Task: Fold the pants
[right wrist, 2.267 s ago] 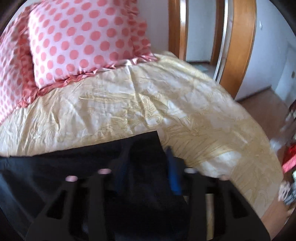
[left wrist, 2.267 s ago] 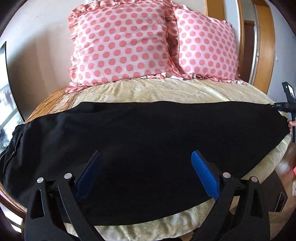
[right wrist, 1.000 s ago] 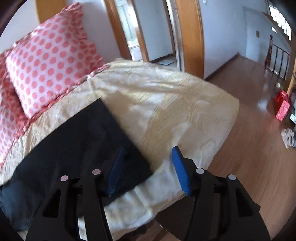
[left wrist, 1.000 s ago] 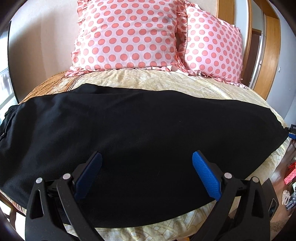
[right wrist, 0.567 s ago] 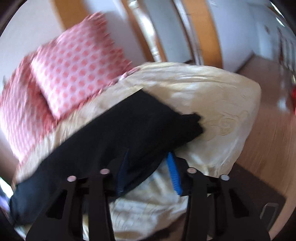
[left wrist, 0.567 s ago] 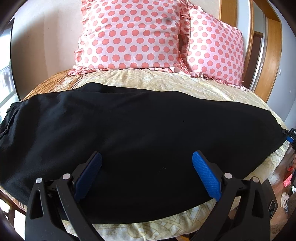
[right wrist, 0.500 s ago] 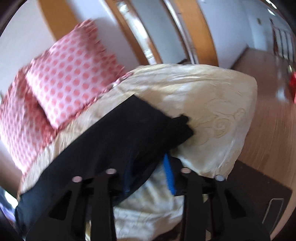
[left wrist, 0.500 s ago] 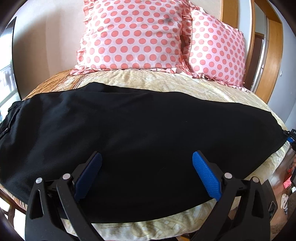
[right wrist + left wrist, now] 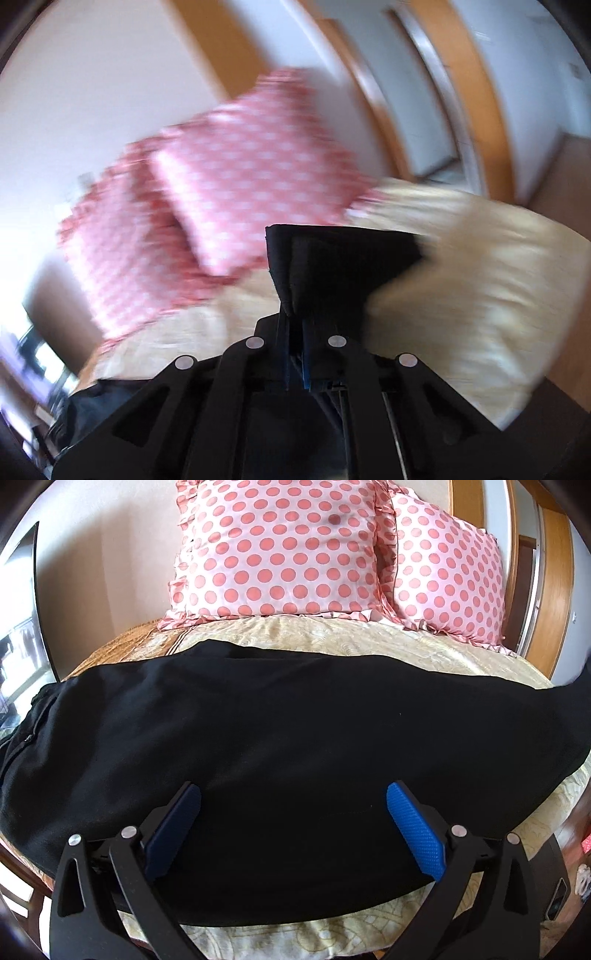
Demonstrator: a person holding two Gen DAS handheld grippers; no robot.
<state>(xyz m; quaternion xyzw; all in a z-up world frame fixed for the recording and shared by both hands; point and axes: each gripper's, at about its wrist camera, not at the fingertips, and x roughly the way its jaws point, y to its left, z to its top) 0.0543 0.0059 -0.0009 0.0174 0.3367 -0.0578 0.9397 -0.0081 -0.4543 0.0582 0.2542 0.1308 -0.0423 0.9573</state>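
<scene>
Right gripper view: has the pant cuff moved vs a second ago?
Yes. The right gripper is shut on the cuff, which lay flat on the yellow bedspread then and now stands lifted off it, toward the pillows.

a home bedroom: a bed (image 9: 332,638) with polka-dot pillows (image 9: 280,550), and wooden door frames (image 9: 476,85).

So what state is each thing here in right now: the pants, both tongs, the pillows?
Black pants: spread across the bed, one end lifted.
Left tongs: open, over the pants, holding nothing.
Right tongs: shut on the pants' end.
Two polka-dot pillows: propped upright at the head of the bed.
</scene>
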